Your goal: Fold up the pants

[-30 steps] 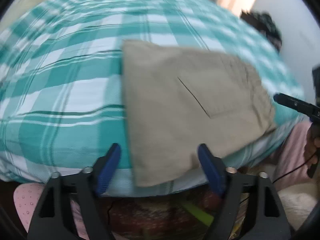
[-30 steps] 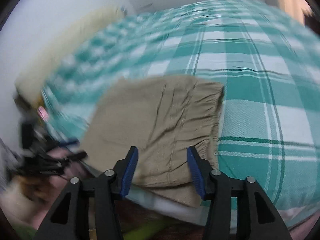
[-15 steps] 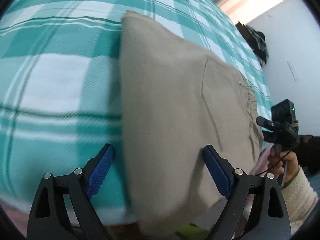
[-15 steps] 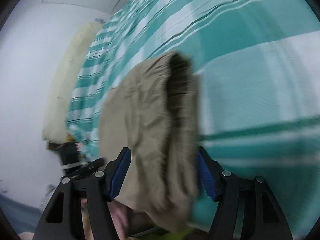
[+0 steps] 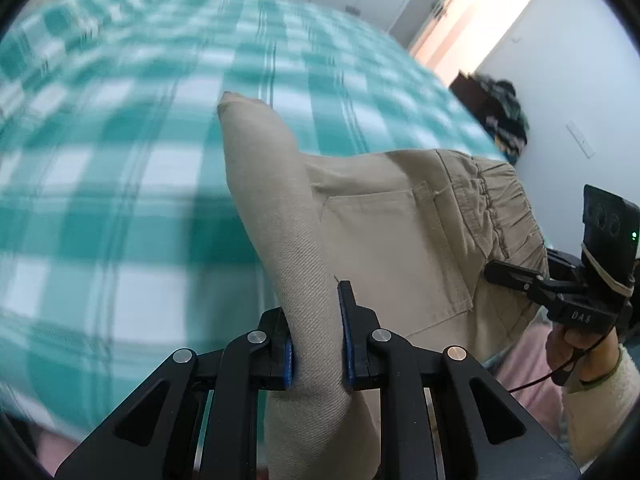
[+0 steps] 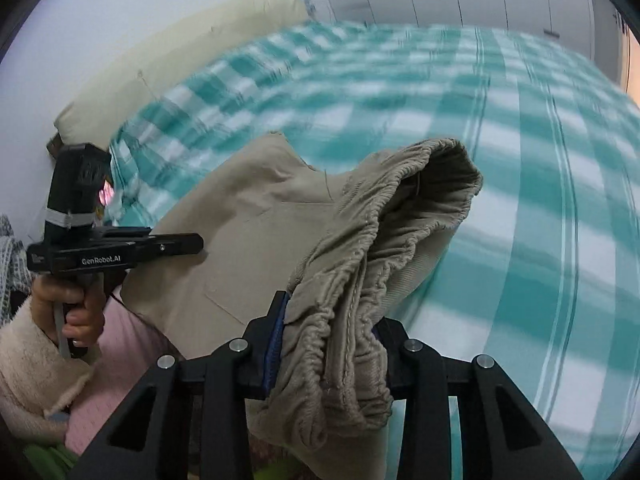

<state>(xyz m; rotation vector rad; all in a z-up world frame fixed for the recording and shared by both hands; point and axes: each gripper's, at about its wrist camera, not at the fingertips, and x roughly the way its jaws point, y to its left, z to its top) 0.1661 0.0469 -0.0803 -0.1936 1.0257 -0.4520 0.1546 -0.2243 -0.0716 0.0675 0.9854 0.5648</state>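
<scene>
In the left wrist view, one pair of beige pants [image 5: 384,240] is seen, made of twill cloth with a patch pocket and a gathered elastic waistband. It is lifted partly off one bed [image 5: 120,184] covered in a teal and white checked sheet. The left gripper [image 5: 316,344] is seen closing, its two blue pads pressed on a thick fold of the cloth at the pants' edge. At the right, the right gripper [image 5: 496,270], black and angular, is held in one hand [image 5: 576,340] with a fleecy cream sleeve, its tip at the waistband.

In the right wrist view, the same pants [image 6: 256,232] are seen with the ruffled, corded waistband bunched up and arched open. The right gripper [image 6: 328,344] is seen closing, with the bunched waistband pinched between its two jaws. At the left, the left gripper [image 6: 192,242] is held in the other hand [image 6: 68,312], its tip against the flat cloth. One long cream cushion [image 6: 180,52] lies along the wall beyond the bed [image 6: 540,200].
</scene>
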